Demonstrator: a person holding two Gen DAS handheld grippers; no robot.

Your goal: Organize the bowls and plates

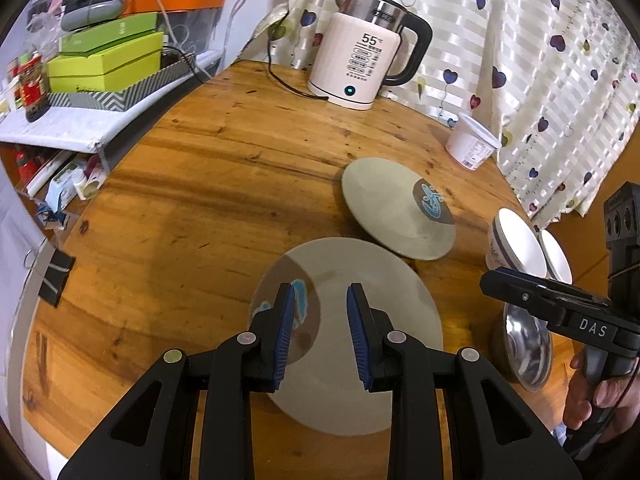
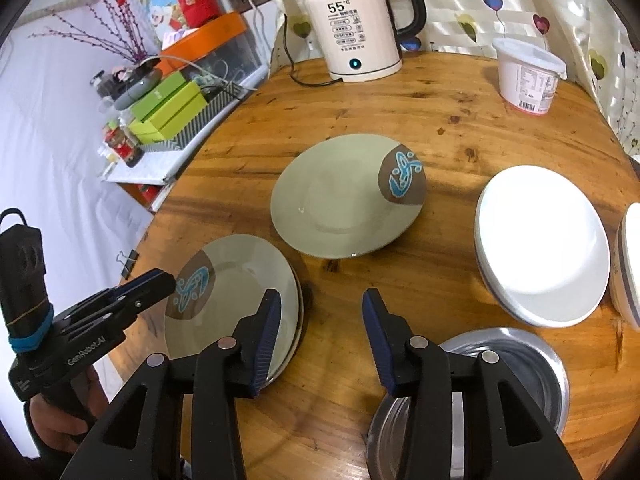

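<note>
A grey-green plate with a brown and blue patch lies on the round wooden table, right under my left gripper, which is open with nothing between its blue pads. In the right wrist view this plate appears to rest on another one. A second patterned plate lies alone mid-table. My right gripper is open over bare wood, between the near plate and a steel bowl. A white plate stack and a white bowl sit to the right. Two white bowls show in the left wrist view.
A cream electric kettle with its cord stands at the table's far edge, a white lidded tub beside it. A heart-patterned curtain hangs behind. A cluttered shelf with green boxes borders the left. A binder clip grips the table edge.
</note>
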